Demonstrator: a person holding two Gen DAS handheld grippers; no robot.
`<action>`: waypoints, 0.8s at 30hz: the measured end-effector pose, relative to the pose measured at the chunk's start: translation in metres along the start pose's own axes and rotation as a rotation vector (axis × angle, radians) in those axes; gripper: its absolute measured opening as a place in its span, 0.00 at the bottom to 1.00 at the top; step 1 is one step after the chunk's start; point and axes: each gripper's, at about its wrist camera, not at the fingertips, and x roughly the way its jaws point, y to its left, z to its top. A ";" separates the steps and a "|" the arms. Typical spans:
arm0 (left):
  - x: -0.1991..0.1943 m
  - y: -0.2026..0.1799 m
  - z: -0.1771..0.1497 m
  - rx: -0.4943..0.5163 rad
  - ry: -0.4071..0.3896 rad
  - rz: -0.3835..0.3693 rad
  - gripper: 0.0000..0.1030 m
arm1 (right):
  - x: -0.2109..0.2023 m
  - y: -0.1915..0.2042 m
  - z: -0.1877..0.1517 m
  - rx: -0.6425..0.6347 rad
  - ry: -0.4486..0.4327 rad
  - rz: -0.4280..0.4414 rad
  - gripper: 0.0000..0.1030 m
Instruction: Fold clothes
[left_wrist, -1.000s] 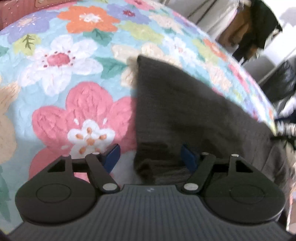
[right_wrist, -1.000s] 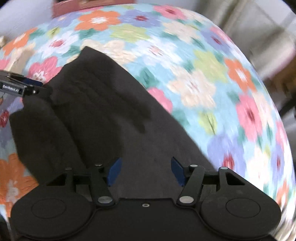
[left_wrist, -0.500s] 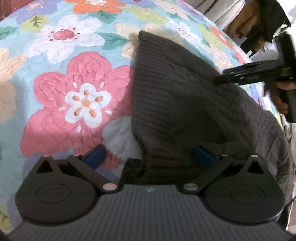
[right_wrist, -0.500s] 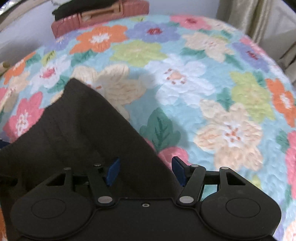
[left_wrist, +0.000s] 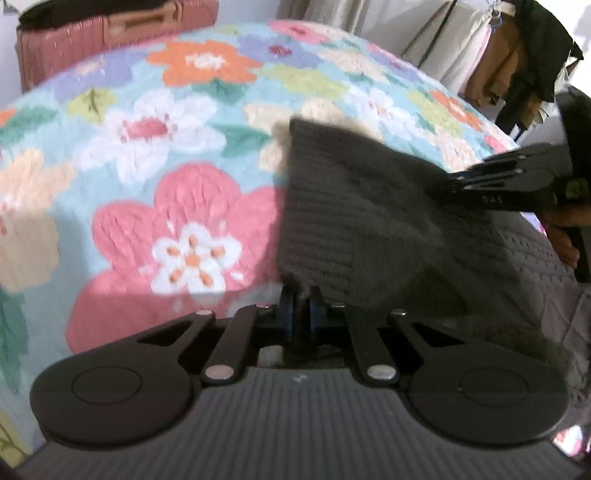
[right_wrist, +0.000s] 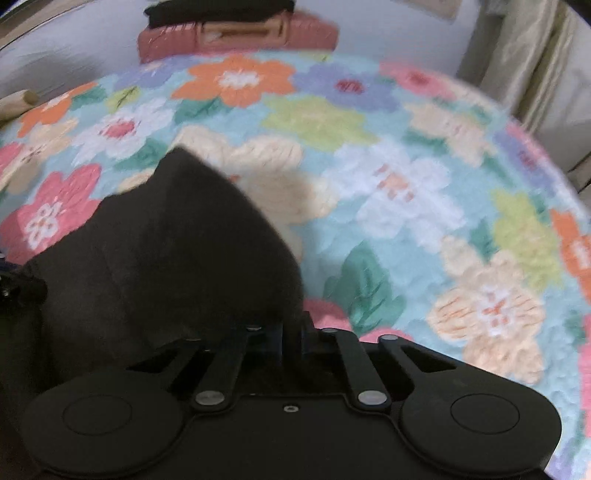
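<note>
Dark grey sweater (left_wrist: 354, 206), floral quilt (left_wrist: 155, 155)

right claw (right_wrist: 291, 338) clamped on dark sweater (right_wrist: 177, 258); floral quilt (right_wrist: 406, 166) beneath

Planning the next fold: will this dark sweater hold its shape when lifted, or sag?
Likely sag: the sweater already drapes between the left gripper and the right gripper. Its thick ribbed knit looks soft, probably fairly heavy, and unlikely to slip from shut jaws.

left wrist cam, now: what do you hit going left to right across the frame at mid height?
Floral quilt → dark knit sweater → right gripper, shut on the sweater's right edge → person's hand holding it.
</note>
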 end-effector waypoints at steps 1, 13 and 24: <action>-0.002 0.000 0.005 0.007 -0.022 0.016 0.06 | -0.006 0.000 -0.001 0.016 -0.032 -0.030 0.07; -0.047 0.024 0.090 -0.106 -0.333 0.171 0.00 | -0.032 0.005 0.075 0.043 -0.206 -0.287 0.07; 0.015 0.095 0.037 -0.262 0.042 -0.094 0.03 | -0.021 -0.042 0.156 0.198 -0.271 -0.381 0.00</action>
